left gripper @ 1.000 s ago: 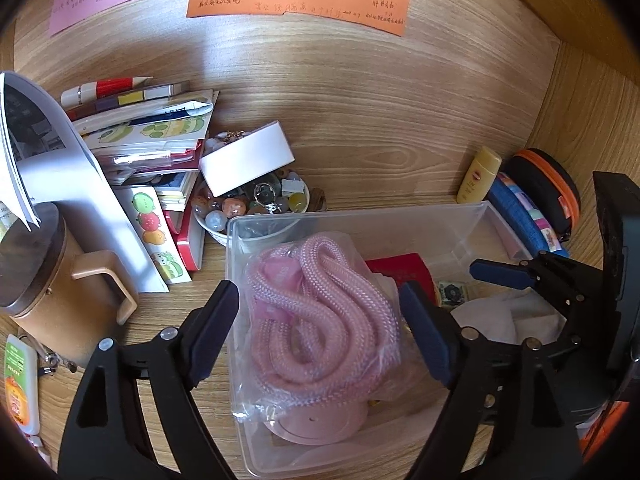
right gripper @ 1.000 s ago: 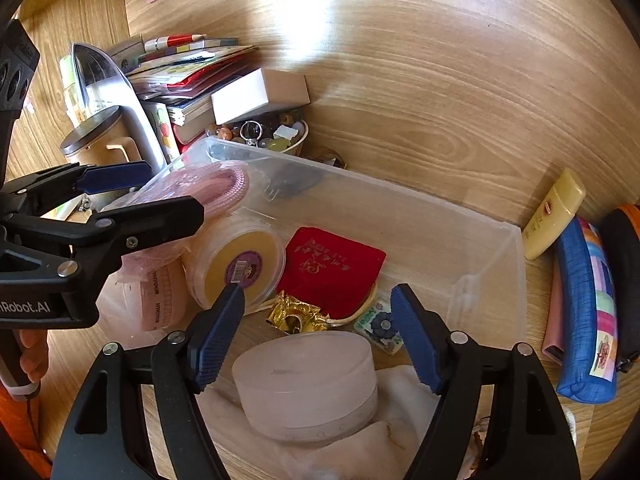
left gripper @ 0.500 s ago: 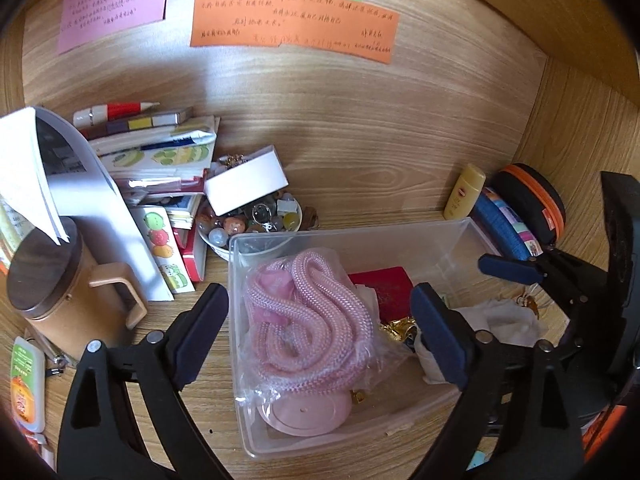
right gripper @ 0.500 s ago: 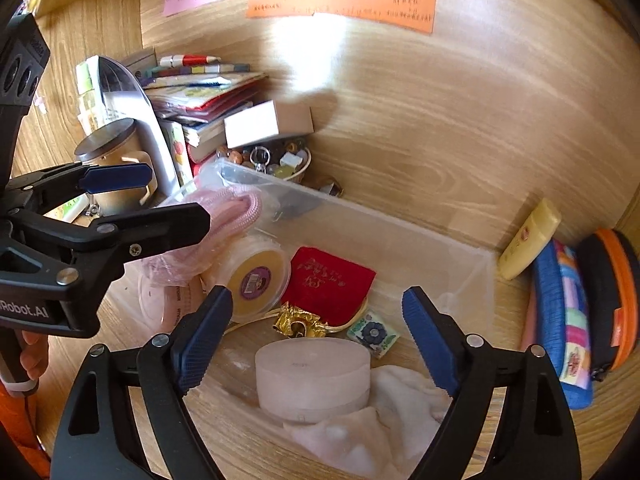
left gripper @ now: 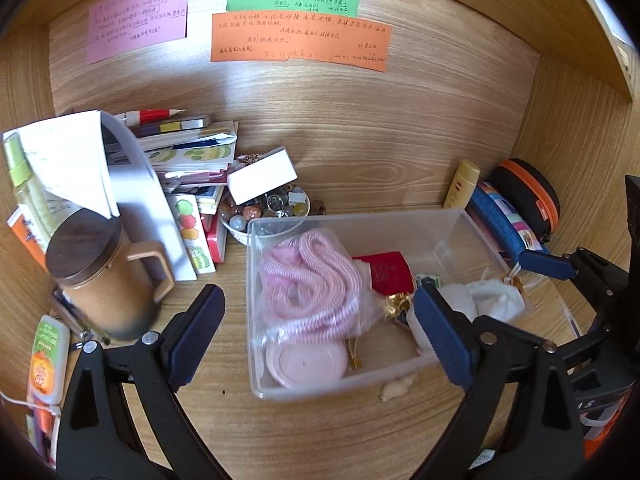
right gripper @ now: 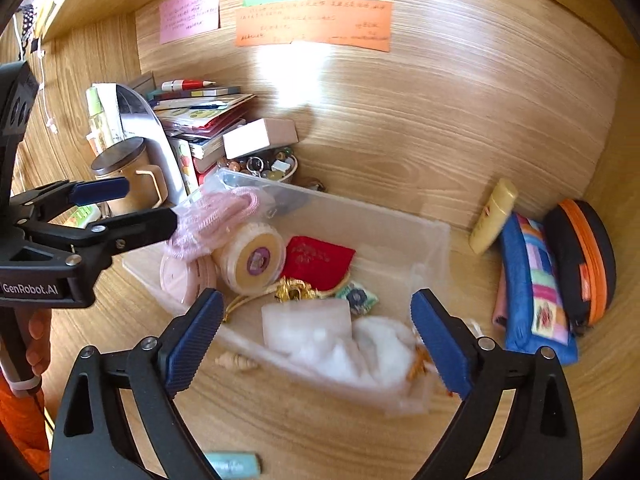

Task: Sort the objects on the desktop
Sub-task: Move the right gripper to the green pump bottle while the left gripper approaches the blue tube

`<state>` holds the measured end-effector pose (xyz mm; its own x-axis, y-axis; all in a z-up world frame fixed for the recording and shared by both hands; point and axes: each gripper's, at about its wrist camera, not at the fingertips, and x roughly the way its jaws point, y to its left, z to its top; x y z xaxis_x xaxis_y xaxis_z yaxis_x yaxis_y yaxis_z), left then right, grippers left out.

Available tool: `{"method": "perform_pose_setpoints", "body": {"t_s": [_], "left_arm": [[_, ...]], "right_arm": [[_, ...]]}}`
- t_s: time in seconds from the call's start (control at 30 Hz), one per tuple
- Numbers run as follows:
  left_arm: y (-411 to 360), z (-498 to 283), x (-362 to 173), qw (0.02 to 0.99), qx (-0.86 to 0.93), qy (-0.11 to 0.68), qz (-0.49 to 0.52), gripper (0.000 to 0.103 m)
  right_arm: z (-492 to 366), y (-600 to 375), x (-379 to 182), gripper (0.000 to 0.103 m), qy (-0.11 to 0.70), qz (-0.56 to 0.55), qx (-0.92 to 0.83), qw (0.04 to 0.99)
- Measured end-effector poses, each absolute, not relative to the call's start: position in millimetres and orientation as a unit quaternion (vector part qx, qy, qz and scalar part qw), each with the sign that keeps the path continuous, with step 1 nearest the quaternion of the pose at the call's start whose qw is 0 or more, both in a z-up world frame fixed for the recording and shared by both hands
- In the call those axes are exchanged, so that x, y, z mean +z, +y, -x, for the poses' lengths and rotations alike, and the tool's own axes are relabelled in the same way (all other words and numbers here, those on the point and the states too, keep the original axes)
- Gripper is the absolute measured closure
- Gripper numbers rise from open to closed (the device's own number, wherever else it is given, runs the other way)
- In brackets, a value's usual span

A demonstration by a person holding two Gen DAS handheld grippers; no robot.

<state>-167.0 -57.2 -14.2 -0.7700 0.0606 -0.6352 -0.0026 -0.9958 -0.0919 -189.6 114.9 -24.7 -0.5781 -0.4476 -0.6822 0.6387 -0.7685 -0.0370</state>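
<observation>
A clear plastic bin [left gripper: 452,220] [right gripper: 436,240] stands on the wooden desk. It holds a bagged pink rope [left gripper: 308,284] [right gripper: 224,216], a pink round case [left gripper: 306,362], a round tin [right gripper: 252,258], a red pouch [left gripper: 386,272] [right gripper: 316,256], a gold trinket [right gripper: 294,290], a frosted round box [right gripper: 306,322] and white cloth [left gripper: 496,300] [right gripper: 376,350]. My left gripper [left gripper: 316,336] is open and empty above the bin's near left part. My right gripper [right gripper: 316,340] is open and empty above the bin's near right part.
A tan lidded mug [left gripper: 100,276], a stack of books [left gripper: 188,156], a white box [left gripper: 262,176] on a bowl of beads [left gripper: 268,212] stand left. A yellow tube [right gripper: 494,216], blue pencil case [right gripper: 536,288] and black-orange case [right gripper: 580,256] lie right. A small shell [right gripper: 236,360] lies before the bin.
Both grippers have drawn back and up from the bin, so more of the desk and the wall notes shows. Both stay open and empty.
</observation>
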Motion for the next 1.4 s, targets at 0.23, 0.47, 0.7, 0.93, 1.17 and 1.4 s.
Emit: {"method": "perform_pose_setpoints", "body": {"t_s": [0.23, 0.47, 0.7, 0.93, 1.17, 1.4], "left_arm": [[-50.9, 138.3, -15.5, 0.013, 0.941, -0.037, 0.337, 0.007], [-44.6, 106.6, -20.7, 0.007, 0.944, -0.032, 0.329, 0.006], [-42.6, 80.3, -35.0, 0.0, 0.94, -0.04, 0.338, 0.002], [-39.6, 62.1, -49.9, 0.0, 0.936, -0.043, 0.349, 0.002], [-38.2, 52.3, -65.4, 0.0, 0.929, -0.054, 0.366, 0.002], [-31.3, 47.3, -76.6, 0.001, 0.924, -0.047, 0.379, 0.002]], "right_arm": [[159.3, 131.4, -30.3, 0.009, 0.15, -0.335, -0.883, 0.291], [124.0, 141.0, -39.6, 0.009, 0.163, -0.328, -0.885, 0.288], [93.5, 148.9, -53.1, 0.009, 0.163, -0.333, -0.88, 0.296], [69.0, 151.9, -69.2, 0.009, 0.161, -0.347, -0.87, 0.311], [49.9, 151.7, -80.9, 0.009, 0.167, -0.345, -0.866, 0.322], [58.5, 158.0, -95.2, 0.008, 0.138, -0.377, -0.853, 0.332]]}}
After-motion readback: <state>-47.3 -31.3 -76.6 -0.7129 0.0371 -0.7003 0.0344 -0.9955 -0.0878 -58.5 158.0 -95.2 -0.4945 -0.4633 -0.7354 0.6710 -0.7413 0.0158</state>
